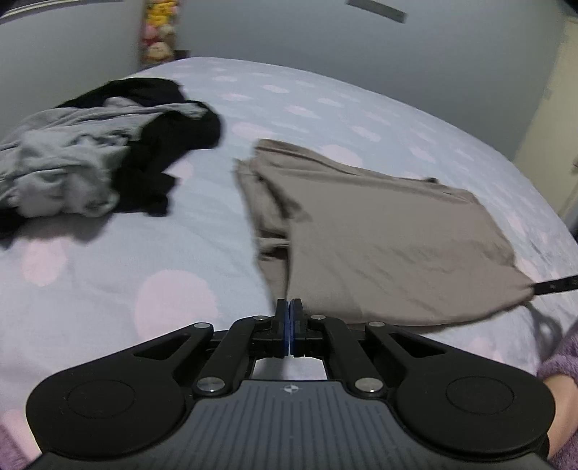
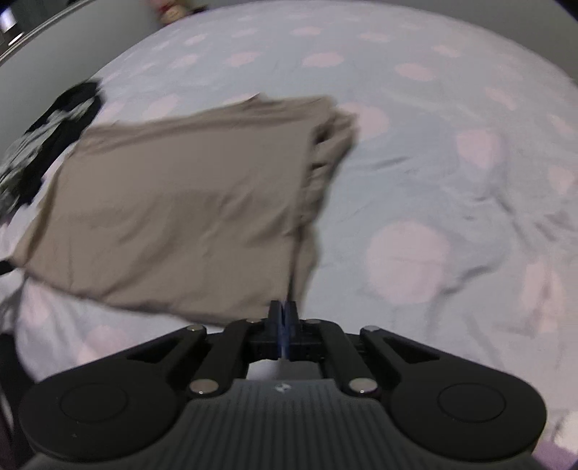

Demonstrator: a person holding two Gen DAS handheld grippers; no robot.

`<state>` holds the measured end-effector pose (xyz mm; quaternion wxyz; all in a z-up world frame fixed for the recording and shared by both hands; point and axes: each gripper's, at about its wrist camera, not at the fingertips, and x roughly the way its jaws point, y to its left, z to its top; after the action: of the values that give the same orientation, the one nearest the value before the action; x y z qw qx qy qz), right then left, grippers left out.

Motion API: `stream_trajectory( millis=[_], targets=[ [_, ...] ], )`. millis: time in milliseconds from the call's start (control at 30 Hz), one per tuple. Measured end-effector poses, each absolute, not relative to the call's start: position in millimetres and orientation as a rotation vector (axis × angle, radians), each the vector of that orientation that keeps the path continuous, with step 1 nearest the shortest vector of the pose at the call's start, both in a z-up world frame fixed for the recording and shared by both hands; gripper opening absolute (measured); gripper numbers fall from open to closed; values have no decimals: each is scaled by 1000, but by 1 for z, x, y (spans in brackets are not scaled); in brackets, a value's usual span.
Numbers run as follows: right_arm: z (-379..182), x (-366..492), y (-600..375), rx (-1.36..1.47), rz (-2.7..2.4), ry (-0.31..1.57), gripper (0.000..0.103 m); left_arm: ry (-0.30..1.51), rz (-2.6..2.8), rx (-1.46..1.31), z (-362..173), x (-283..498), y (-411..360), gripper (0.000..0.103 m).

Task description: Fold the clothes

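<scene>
You have a taupe-brown garment, plain, on a bed sheet of pale blue-grey with soft pink blotches. Left of it, your pile mixes a light grey garment with a black garment. Your sleeve is fuzzy purple; both claws are black with blue pads.

The folded garment lies on the bed, with a heap of clothes well apart to its left. Both grippers sit at its near edge, seemingly touching its near corners, though blur hides the contact. Toys stand behind the bed.
</scene>
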<state>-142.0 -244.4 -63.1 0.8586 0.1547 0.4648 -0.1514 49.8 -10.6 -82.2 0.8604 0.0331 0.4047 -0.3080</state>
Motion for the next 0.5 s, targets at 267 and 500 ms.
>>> stream_trajectory(
  millis=[267, 500],
  targets=[
    [-64, -142, -246, 324, -344, 980, 1, 886, -561, 67, -87, 58, 2, 0],
    [-59, -148, -252, 412, -317, 913, 40, 910, -609, -99, -91, 66, 8, 20]
  ],
)
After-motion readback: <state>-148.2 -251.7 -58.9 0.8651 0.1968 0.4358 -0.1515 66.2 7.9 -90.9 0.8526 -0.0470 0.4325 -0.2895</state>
